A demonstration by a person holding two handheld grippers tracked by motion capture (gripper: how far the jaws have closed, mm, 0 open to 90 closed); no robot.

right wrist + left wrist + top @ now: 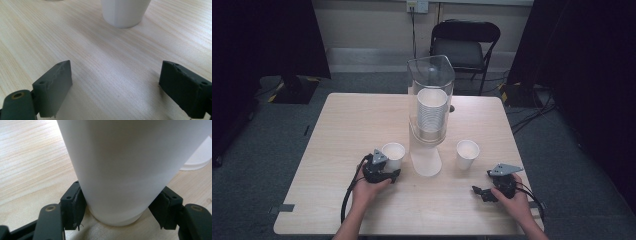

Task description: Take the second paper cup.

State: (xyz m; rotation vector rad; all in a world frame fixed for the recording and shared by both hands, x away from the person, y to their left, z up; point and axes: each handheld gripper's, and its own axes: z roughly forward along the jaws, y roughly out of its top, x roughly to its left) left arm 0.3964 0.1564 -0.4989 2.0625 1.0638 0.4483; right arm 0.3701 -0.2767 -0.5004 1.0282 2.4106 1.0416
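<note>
Left gripper (117, 220) straddles the base of a white paper cup (125, 170) standing upright on the wooden table (352, 120) beside the cup dispenser (430, 100) — pads beside its wall, barely pinching. Right gripper (115, 87) rests spread and empty, short of the second cup (124, 12) — presumably idle.

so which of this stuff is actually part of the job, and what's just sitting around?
In the job:
- left cup, standing on the table between the left gripper pads
- cup dispenser with its stack
- right cup
- right gripper, open

Just about:
- folding chair
- wall socket
- floor cables
</note>
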